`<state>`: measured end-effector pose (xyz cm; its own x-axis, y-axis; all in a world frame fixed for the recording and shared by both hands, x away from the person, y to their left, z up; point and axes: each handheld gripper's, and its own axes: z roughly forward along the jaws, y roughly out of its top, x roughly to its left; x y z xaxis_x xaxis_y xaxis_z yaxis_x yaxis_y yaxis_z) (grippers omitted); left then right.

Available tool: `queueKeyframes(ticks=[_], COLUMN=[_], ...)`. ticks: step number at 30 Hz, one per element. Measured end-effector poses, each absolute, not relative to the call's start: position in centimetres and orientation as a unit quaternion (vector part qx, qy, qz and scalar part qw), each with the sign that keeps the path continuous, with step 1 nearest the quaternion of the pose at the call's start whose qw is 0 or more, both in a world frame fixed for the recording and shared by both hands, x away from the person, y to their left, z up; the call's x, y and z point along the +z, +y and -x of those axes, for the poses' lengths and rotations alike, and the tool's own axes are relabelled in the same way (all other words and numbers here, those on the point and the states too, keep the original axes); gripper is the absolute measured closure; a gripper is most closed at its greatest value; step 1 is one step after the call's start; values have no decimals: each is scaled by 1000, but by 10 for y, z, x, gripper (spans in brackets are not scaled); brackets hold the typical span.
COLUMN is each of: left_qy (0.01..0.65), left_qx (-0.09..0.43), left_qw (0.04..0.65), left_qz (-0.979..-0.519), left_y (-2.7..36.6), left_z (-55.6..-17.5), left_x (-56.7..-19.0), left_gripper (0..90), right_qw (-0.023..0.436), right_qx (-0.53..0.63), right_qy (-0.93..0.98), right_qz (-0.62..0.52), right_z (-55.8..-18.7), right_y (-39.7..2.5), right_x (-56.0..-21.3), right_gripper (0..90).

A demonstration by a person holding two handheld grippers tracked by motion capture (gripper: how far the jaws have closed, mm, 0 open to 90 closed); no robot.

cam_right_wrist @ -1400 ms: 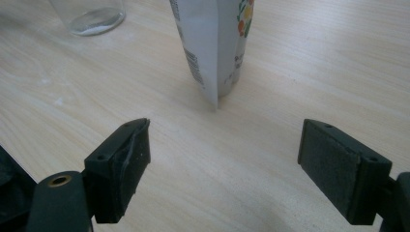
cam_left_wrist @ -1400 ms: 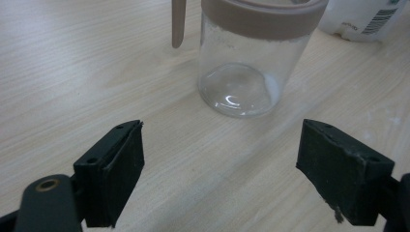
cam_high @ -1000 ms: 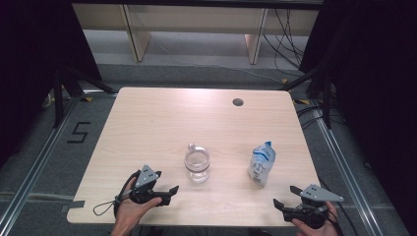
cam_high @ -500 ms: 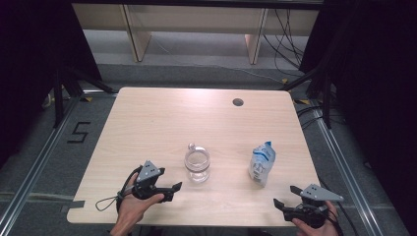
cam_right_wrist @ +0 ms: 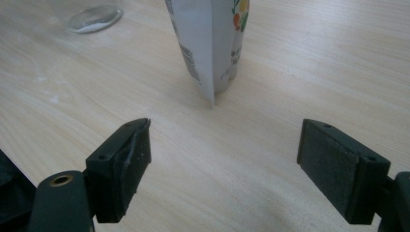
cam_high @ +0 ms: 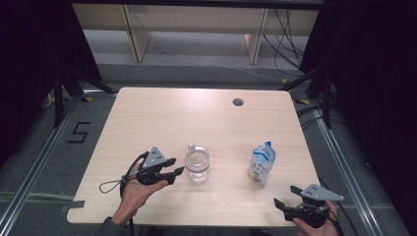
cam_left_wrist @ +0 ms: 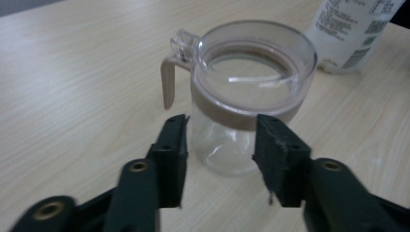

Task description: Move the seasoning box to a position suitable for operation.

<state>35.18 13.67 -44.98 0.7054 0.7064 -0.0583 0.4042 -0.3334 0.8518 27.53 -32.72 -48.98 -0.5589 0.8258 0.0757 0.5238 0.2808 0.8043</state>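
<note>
— From the high view, what is the layout?
— Left gripper (cam_high: 169,173) sits just left of the glass jar (cam_high: 197,164), jaws apart. A pouch (cam_high: 260,163) stands right of the jar on the tabletop (cam_high: 162,118). Right gripper (cam_high: 287,196) waits near the front edge, jaws apart.

— Left gripper view?
— Jaws spread, flanking the jar (cam_left_wrist: 246,101) near its base; contact cannot be confirmed. The jar's handle (cam_left_wrist: 169,87) points left.

— Right gripper view?
— Jaws wide apart, the pouch (cam_right_wrist: 212,43) upright ahead, clear of both.
</note>
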Motion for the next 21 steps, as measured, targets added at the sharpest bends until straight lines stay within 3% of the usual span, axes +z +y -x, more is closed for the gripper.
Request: queueKeyframes(ticks=[11, 21], left_qy=[348, 334], left_qx=[182, 177], left_qw=[471, 450], left_qz=[-790, -809], left_y=[130, 111], left_z=[-386, -411], left_x=[-418, -410], left_gripper=[860, 895], right_qw=[168, 173], right_qx=[411, 412], right_qy=[777, 785], right_qz=[-446, -429], right_z=[-275, -278], right_y=[-320, -320], right_x=[-488, -489], right_gripper=[208, 210])
